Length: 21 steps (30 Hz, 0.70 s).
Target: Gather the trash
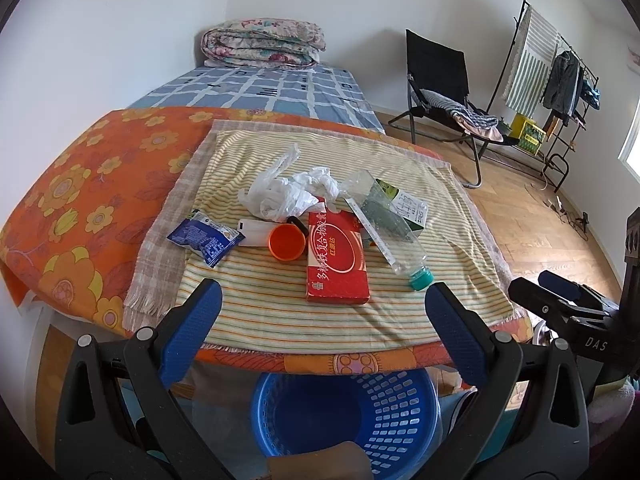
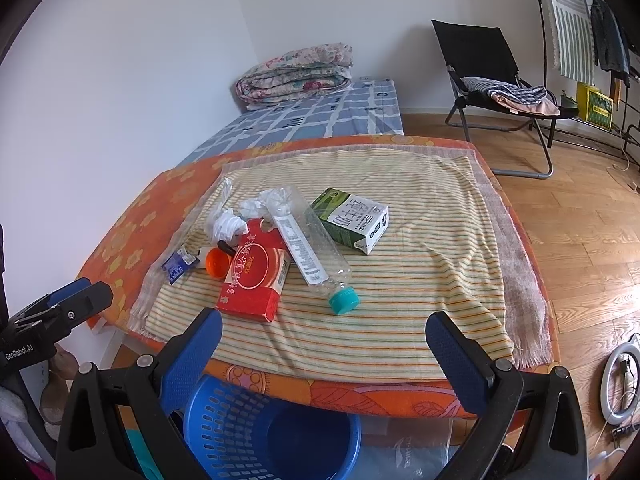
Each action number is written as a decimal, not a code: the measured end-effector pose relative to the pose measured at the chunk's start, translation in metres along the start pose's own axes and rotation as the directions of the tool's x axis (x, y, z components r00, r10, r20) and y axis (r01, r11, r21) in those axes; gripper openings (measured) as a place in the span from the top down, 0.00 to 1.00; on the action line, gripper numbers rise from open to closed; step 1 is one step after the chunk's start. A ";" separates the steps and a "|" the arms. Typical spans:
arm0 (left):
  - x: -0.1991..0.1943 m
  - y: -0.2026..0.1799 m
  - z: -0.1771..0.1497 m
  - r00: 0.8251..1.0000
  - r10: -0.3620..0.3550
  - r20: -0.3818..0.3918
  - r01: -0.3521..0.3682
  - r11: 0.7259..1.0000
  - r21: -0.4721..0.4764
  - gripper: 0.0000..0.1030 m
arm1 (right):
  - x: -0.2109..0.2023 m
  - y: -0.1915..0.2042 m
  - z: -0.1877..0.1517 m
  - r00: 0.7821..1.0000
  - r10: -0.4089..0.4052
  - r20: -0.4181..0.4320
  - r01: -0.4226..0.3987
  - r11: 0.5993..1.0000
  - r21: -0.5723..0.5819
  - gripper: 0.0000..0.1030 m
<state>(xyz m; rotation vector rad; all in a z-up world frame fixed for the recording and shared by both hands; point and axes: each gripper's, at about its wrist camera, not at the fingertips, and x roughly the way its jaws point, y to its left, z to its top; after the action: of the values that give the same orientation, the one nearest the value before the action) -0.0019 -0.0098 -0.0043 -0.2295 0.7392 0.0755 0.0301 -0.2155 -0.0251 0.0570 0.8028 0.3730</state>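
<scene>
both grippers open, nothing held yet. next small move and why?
Probably ease the right gripper forward and down onto the plastic bottle, near its teal cap. Both grippers hang open short of the table edge; the left gripper holds nothing either. The bottle lies on top, leaning on the red box, its cap end nearest the right gripper, with the blue basket just below for the drop.

White walls (image 2: 120,60) meet in a corner behind a bed (image 1: 272,90) in blue checked sheets, a folded floral quilt (image 1: 264,44) at its far end; a black folding chair (image 2: 492,80) stands on the wooden floor (image 2: 580,240); beside it a clothes rack (image 1: 560,60); daylight enters from the right.
</scene>
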 end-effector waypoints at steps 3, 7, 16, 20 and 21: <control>0.000 -0.002 -0.002 1.000 0.002 0.002 -0.002 1.000 0.000 0.00 | 0.001 0.002 0.000 1.000 0.001 0.001 -0.001 1.000 -0.004 0.00; 0.000 0.003 0.003 1.000 -0.001 -0.004 0.001 1.000 -0.001 0.00 | 0.002 0.005 0.000 1.000 0.001 0.001 -0.001 1.000 -0.009 0.00; 0.000 0.003 0.002 1.000 -0.004 -0.004 0.004 1.000 0.000 0.00 | 0.001 0.007 -0.001 1.000 0.004 0.003 -0.004 1.000 -0.014 0.00; 0.000 0.003 0.002 1.000 -0.003 -0.004 0.003 1.000 -0.001 0.00 | 0.001 0.007 -0.001 1.000 0.002 0.001 -0.002 1.000 -0.016 0.00; 0.000 0.003 0.002 1.000 -0.003 -0.005 0.003 1.000 -0.002 0.00 | 0.001 0.007 -0.001 1.000 0.002 0.001 -0.002 1.000 -0.016 0.00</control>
<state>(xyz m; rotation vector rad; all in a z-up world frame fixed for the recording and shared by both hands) -0.0008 -0.0061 -0.0033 -0.2325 0.7434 0.0725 0.0280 -0.2086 -0.0247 0.0432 0.7984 0.3816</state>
